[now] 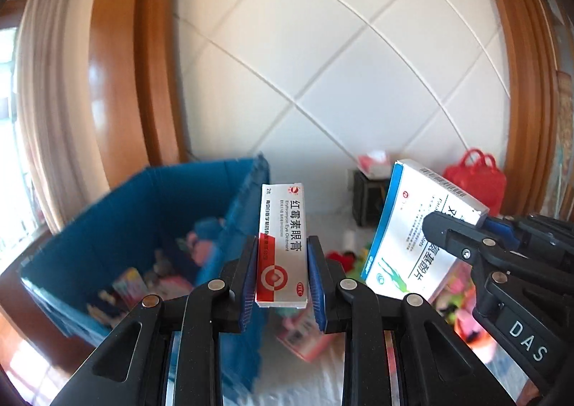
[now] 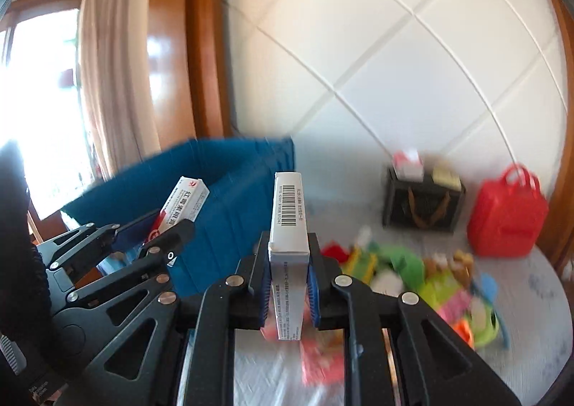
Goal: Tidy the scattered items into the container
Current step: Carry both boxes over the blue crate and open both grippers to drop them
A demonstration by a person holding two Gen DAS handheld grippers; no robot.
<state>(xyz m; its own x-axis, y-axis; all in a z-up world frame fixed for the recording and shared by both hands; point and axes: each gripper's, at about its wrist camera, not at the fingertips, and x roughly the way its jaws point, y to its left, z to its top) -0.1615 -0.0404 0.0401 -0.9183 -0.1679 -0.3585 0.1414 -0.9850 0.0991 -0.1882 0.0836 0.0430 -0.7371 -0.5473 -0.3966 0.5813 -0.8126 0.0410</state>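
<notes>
Left gripper (image 1: 282,275) and right gripper (image 2: 289,293) were held side by side, angled slightly downward above the bed, clamped respectively on a red-and-white ointment box (image 1: 282,248) and a blue-edged white box (image 2: 289,223), beside the blue bin (image 1: 118,226).

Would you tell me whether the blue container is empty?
Not empty: the blue container already holds several blurred colourful items on its floor, visible in the left wrist view.

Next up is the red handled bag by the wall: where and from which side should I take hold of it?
Grip the red bag by its looped handles, probably coming from above. It stands upright with the handles on top, and its body looks far wider than the boxes the fingers now pinch. The view is blurred.
</notes>
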